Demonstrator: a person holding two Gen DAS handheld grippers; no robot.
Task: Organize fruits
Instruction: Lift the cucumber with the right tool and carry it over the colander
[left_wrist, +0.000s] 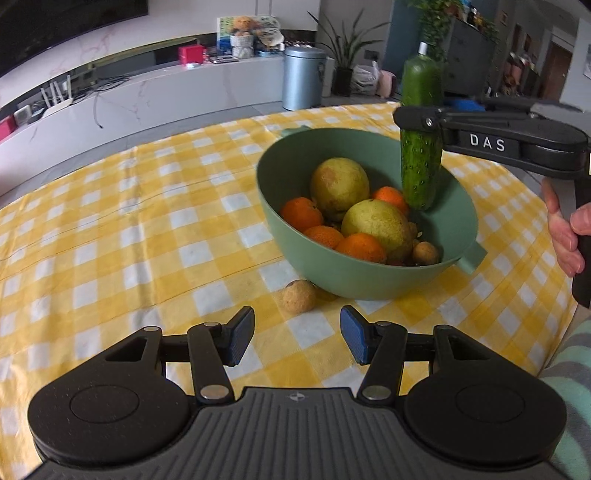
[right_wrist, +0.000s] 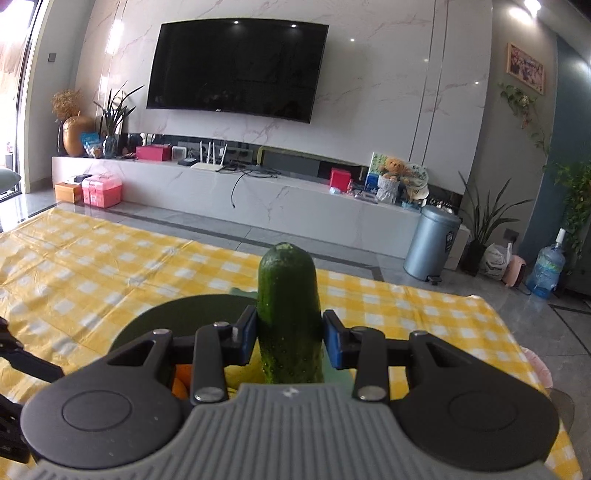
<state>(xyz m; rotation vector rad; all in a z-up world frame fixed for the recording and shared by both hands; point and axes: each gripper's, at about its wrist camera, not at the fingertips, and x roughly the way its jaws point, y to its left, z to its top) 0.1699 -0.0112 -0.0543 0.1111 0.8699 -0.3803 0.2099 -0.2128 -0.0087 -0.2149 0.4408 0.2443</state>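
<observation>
A green bowl (left_wrist: 354, 280) on the yellow checked tablecloth holds two pears (left_wrist: 340, 182), several oranges (left_wrist: 301, 212) and small brown fruits (left_wrist: 424, 253). My right gripper (left_wrist: 419, 123) is shut on a green cucumber (left_wrist: 421, 170) and holds it upright above the bowl's right side. In the right wrist view the cucumber (right_wrist: 288, 310) stands between the blue pads (right_wrist: 246, 334), with the bowl (right_wrist: 166, 317) below. My left gripper (left_wrist: 297, 338) is open and empty, low over the cloth. A small brown fruit (left_wrist: 297, 297) lies on the cloth just beyond it, against the bowl's front.
The table (left_wrist: 129, 221) with its yellow checked cloth stretches to the left and back. Beyond it are a TV bench (right_wrist: 236, 188), a grey bin (right_wrist: 430, 243) and potted plants (right_wrist: 480, 229). My sleeve (left_wrist: 569, 402) is at the right edge.
</observation>
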